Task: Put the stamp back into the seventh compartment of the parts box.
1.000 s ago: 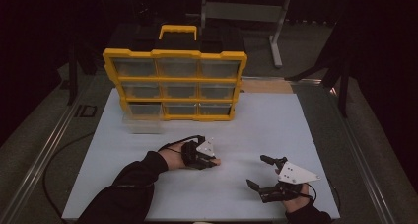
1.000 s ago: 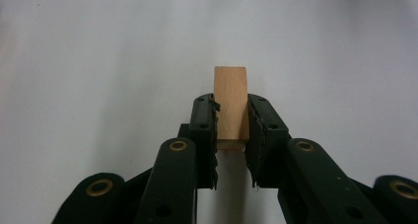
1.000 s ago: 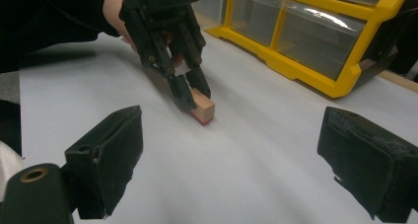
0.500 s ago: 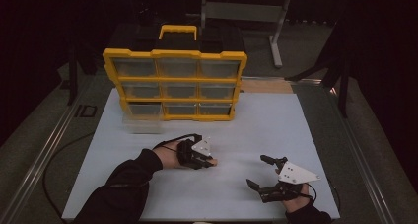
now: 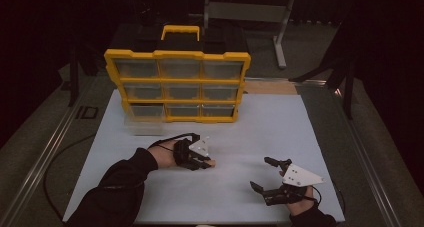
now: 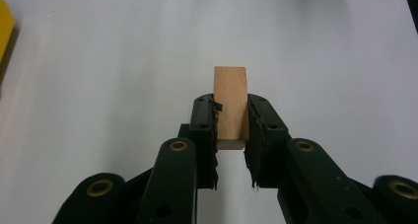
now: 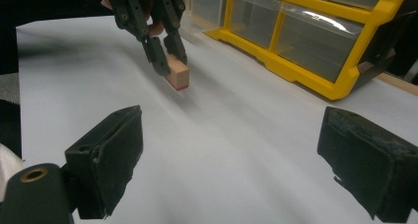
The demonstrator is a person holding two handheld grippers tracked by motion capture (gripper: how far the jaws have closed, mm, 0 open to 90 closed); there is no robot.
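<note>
**Operator:** At the near middle of the white table (image 5: 280,132), my left gripper (image 6: 231,123) has its jaws clamped on the small wooden block (image 6: 230,105), pads pressed on both long sides. From the right gripper view the block (image 7: 177,76) hangs just above the table, tilted, a red face on its underside.

**Observer:** And the right gripper (image 5: 272,174)?

**Operator:** Jaws spread wide with nothing between them, resting low on the table, well apart from the block. For this lift I'd say go slowly and level the wrist, since only the rear half of the block sits between the pads and it could pivot out.

**Observer:** What about the storage?

**Operator:** The yellow drawer organizer (image 5: 177,84) stands upright at the far side. Its clear drawers look empty, though they're too dim to be sure. One clear drawer (image 5: 144,124) sits on the table at its lower left corner; I can't tell what's in it.
</note>
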